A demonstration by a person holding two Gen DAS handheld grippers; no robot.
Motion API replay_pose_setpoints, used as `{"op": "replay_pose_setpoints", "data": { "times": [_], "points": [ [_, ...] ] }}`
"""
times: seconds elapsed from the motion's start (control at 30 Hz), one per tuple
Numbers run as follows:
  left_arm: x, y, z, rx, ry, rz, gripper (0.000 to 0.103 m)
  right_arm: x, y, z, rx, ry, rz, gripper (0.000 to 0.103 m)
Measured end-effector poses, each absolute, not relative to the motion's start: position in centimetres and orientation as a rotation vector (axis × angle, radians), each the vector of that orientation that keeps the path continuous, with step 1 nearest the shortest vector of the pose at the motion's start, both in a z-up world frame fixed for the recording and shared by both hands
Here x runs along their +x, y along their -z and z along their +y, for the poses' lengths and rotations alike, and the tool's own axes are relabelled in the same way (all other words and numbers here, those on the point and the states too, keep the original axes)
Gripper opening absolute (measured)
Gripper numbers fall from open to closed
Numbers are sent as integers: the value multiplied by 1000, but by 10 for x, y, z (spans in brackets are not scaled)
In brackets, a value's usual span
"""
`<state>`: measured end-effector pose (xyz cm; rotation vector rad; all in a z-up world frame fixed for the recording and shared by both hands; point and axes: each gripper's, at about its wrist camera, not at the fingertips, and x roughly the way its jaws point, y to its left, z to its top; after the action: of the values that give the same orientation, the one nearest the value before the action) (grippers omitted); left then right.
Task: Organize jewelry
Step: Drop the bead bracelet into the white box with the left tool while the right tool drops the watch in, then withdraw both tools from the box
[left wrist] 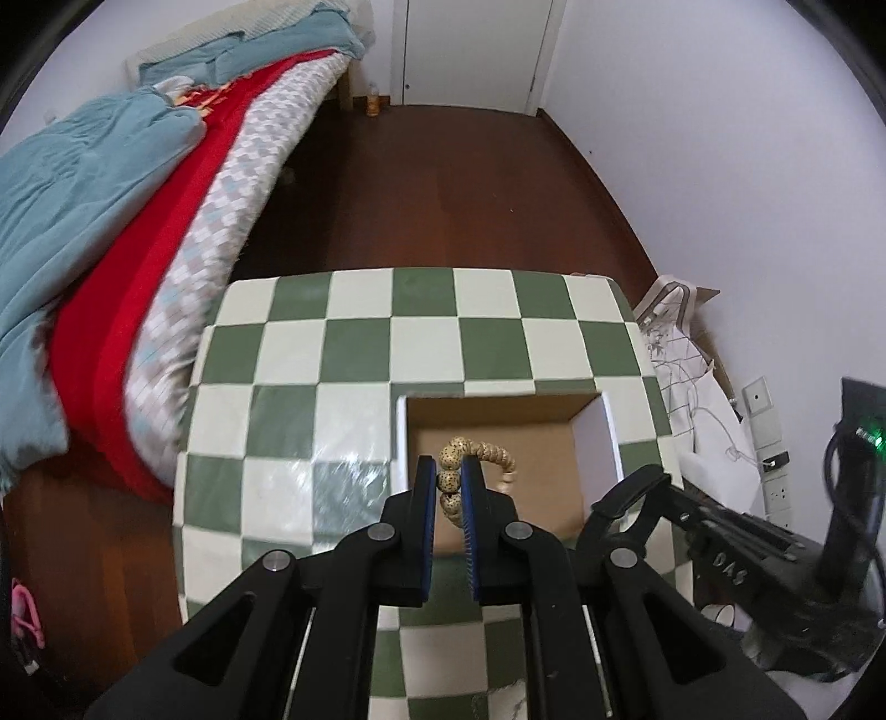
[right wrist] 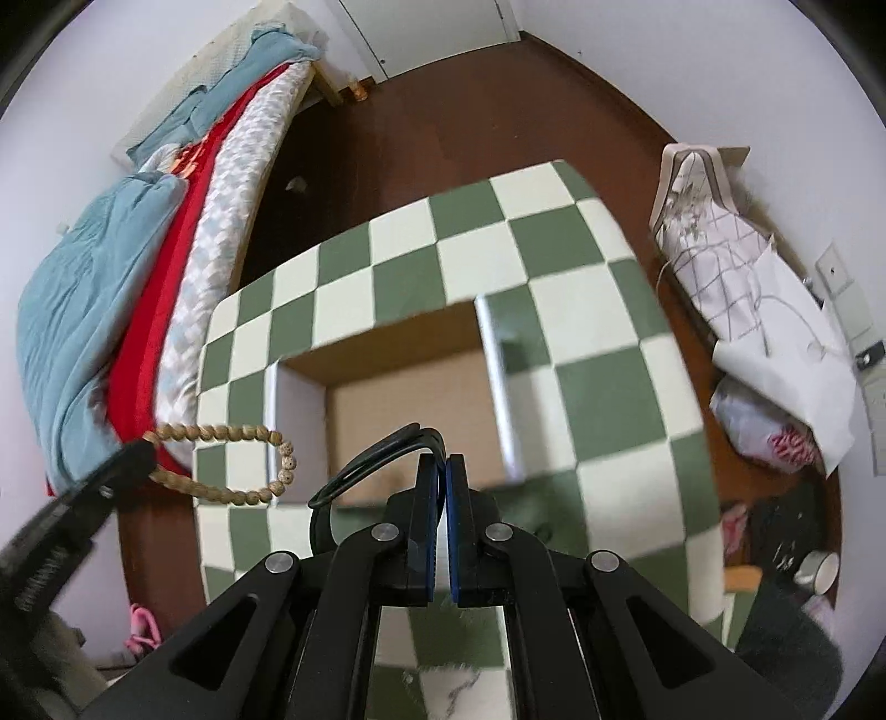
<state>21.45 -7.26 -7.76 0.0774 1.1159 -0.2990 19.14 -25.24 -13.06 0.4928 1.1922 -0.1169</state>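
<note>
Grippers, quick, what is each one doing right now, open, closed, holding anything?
Left gripper: shut on the wooden bead bracelet.
Right gripper: shut on a thin black loop, maybe a cord.

Home bedroom: bed (left wrist: 111,221), door (left wrist: 470,50).

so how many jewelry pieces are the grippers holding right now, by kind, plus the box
Beaded bracelets: 1, tan bead bracelet pinched in the left gripper
Black cord loops: 1, black cord pinched in the right gripper
Open boxes: 1, cardboard box on the checkered table
Total: 3
</note>
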Motion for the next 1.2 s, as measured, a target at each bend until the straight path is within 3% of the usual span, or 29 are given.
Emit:
{"op": "replay_pose_setpoints", "data": {
  "times": [0.47, 0.57, 0.6, 0.63, 0.7, 0.73, 0.77, 0.83, 0.87, 0.9, 1.2],
  "points": [
    [278, 131, -90, 26, 329, 1286, 8, 255, 178, -264, 475, 105, 1283, 4],
    [280, 133, -86, -10, 328, 1291, 10, 259, 182, -262, 490, 80, 1310, 11],
    [281, 133, -85, -3, 321, 1288, 12, 259, 183, -261, 485, 83, 1315, 22],
    [280, 132, -84, 17, 299, 1275, 20, 258, 182, -261, 480, 84, 1316, 38],
    [276, 129, -80, 59, 260, 1232, 46, 254, 178, -258, 459, 88, 1316, 57],
    [273, 128, -77, 70, 240, 1215, 72, 252, 177, -256, 443, 86, 1319, 65],
    [270, 127, -74, 83, 214, 1188, 86, 250, 176, -255, 431, 88, 1319, 68],
    [263, 126, -68, 117, 177, 1144, 90, 245, 173, -250, 380, 99, 1321, 82],
    [258, 127, -66, 144, 154, 1127, 100, 242, 172, -248, 349, 106, 1324, 88],
    [254, 128, -63, 162, 138, 1113, 103, 239, 172, -244, 311, 115, 1325, 98],
    [222, 137, -44, 202, 79, 1053, 103, 210, 176, -217, 101, 150, 1296, 103]
  ]
}}
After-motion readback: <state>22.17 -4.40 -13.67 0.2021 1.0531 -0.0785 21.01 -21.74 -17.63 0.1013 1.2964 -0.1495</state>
